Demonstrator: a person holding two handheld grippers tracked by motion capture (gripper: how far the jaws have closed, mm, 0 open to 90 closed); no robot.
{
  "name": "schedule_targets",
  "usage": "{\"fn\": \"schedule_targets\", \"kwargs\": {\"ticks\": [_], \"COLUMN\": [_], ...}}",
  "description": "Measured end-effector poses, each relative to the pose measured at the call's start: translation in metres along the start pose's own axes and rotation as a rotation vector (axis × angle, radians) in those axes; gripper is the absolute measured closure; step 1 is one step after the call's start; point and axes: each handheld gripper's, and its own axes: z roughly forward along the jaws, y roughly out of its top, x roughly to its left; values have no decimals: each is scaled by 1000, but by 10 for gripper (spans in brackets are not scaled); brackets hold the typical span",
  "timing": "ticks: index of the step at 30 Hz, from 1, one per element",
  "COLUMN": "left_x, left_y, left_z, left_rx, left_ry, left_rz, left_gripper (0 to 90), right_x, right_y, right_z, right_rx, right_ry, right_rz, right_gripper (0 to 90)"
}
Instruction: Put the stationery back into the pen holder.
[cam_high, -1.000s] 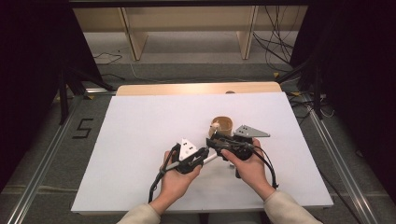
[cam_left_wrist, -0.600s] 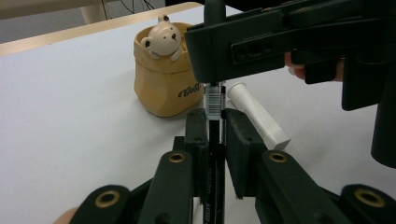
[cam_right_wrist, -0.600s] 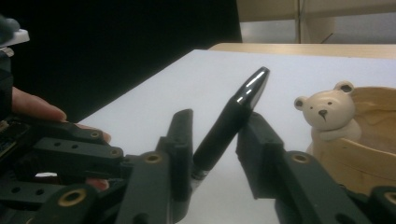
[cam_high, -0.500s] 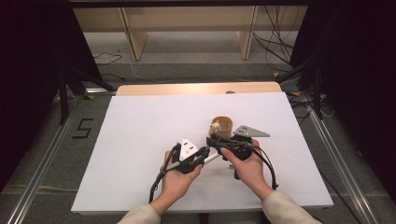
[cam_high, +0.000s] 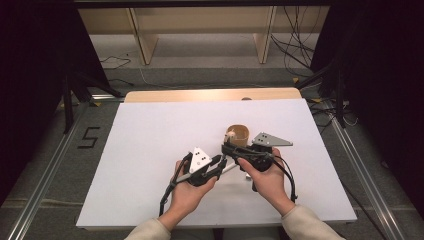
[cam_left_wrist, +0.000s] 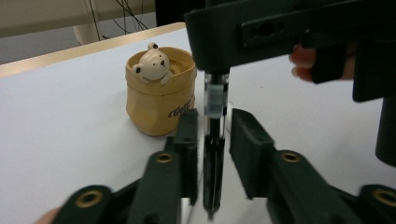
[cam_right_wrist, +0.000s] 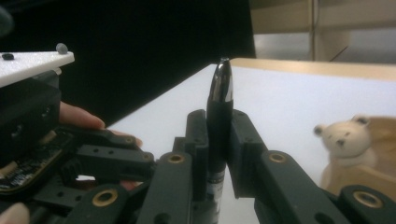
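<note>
nearest you in the high view, your two hands meet over the front half of the white table top (cam_high: 150, 130), both just on your side of the small tan wooden pot (cam_high: 238, 135), which serves as the landmark here. your left gripper (cam_high: 218, 162) sits to the pot's front-left, and your right gripper (cam_high: 227, 149) sits directly in front of the pot, its jaw end close to the pot's near wall. between them runs the slim black pen with a silver tip (cam_right_wrist: 218, 121), lying in front of the pot and pointing away from it toward your left hand. in the right gripper view, the right gripper's two black jaws press against the pen's barrel on both sides, so that gripper is clamped on the pen, with the silver tip rising clear above the jaw ends. in the left gripper view, the left gripper's jaws stand apart on either side of the pen (cam_left_wrist: 214, 140), with a visible gap on each side, so this gripper is spread around the pen without gripping it. beyond the pen in that view stands the pot (cam_left_wrist: 161, 95), upright on the table, with a small white bear figure (cam_left_wrist: 152, 63) peeking over its rim. behind the pot, the far edge of the table shows a strip of pale bare wood (cam_high: 210, 94).
</note>
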Motion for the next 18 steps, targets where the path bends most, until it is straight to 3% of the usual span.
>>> {"fn": "schedule_targets", "kwargs": {"ticks": [2,4,18], "left_x": [3,7,24], "left_y": [-3,-5,-28], "left_z": [-3,-5,-28], "left_rx": [11,29,108], "left_ry": [4,9,76], "left_rz": [-1,2,-38], "left_gripper": [620,549,406], "right_x": [0,-4,-21], "right_y": [3,7,23], "right_z": [-2,-5,-11], "right_rx": [-4,-12,-33], "right_ry": [-8,-46,-155], "right_rz": [-18,-49,-83], "right_gripper": [801,800,800]}}
